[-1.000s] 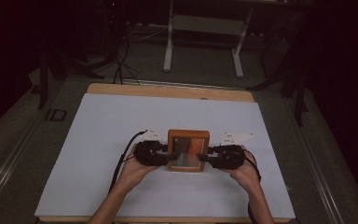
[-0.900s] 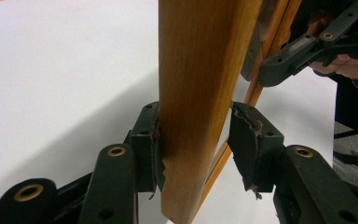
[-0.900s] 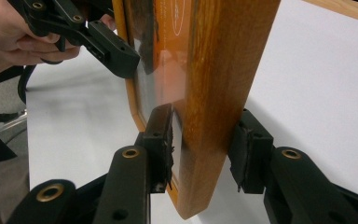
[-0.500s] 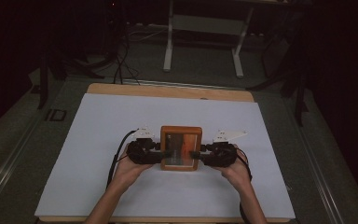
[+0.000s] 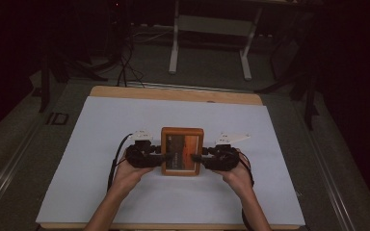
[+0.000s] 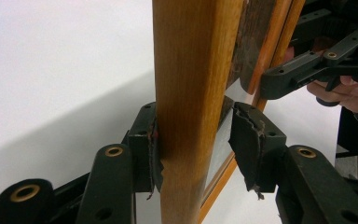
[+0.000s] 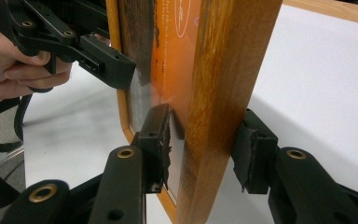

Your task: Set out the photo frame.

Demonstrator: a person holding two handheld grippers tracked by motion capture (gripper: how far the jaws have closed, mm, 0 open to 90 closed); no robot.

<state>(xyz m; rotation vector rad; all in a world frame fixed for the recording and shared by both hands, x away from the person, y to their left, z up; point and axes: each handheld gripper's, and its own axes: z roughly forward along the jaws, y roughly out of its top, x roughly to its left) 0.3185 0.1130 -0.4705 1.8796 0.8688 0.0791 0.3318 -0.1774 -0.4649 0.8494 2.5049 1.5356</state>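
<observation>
Picture frame (image 5: 182, 151) sits loosely between left tongs (image 5: 157, 155) and right tongs (image 5: 198, 157), both parted.

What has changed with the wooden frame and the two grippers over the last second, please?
The wooden picture frame has been laid back from a steep tilt so its face shows to the high view. The left gripper and right gripper remain at its side rails, jaws straddling them. The white mat is unchanged.

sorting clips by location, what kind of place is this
Probably a lab or workshop set up for recording, not a home. A wooden table covered by a plain white sheet stands in a dim room, with loose cables on the floor and a metal stand behind it.
</observation>
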